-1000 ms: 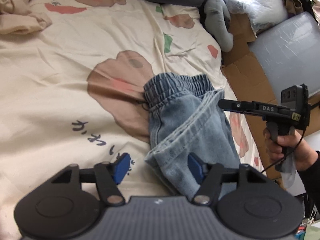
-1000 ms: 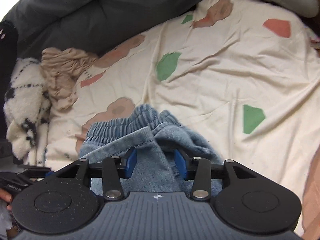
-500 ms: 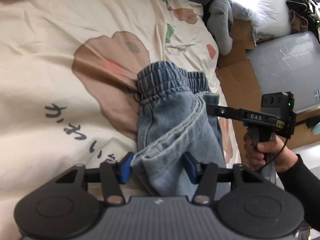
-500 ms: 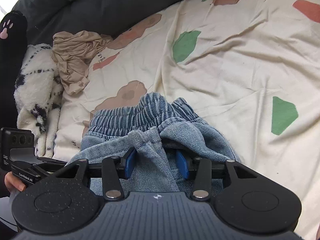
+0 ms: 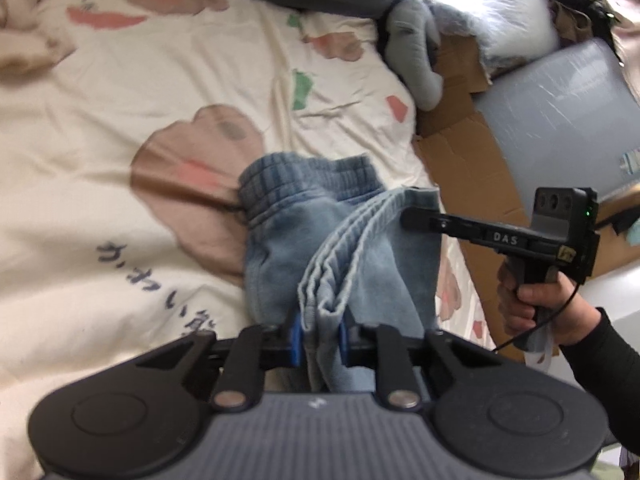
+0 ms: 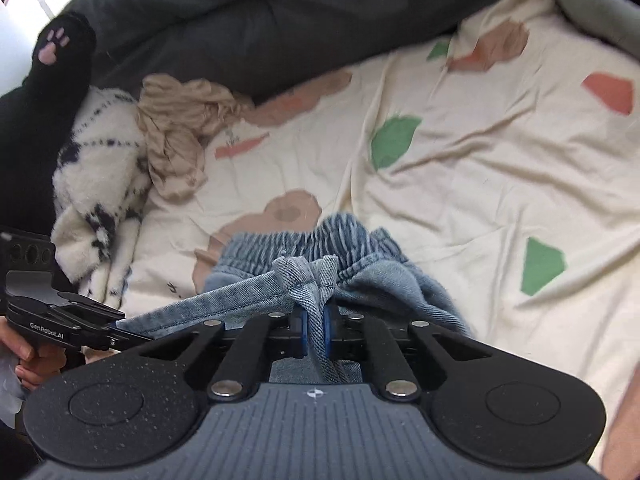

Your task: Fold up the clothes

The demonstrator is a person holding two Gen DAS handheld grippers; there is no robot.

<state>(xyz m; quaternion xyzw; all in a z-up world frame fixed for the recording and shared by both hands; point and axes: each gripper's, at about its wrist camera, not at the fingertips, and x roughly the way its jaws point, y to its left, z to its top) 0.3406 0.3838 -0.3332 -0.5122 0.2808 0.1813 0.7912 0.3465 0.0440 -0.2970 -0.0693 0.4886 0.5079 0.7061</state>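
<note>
A lived-in bedroom in a home, seen from low over a bed. Spread across the mattress: a cream bedsheet [image 6: 500, 168] printed with brown bears, green and red patches and a line of handwritten-looking characters. Along the far side, a dark grey duvet [image 6: 256, 16] bunched up. Heaped at one edge: a fluffy white blanket with dark checks [image 6: 96, 176], a crumpled beige garment [image 6: 180, 132] and a black plush paw with pink pads [image 6: 52, 48]. Beyond the bed's other edge: a grey soft toy [image 5: 416, 60], a white furry cushion [image 5: 504, 12], flattened cardboard [image 5: 472, 152] and a grey storage box [image 5: 568, 120].
</note>
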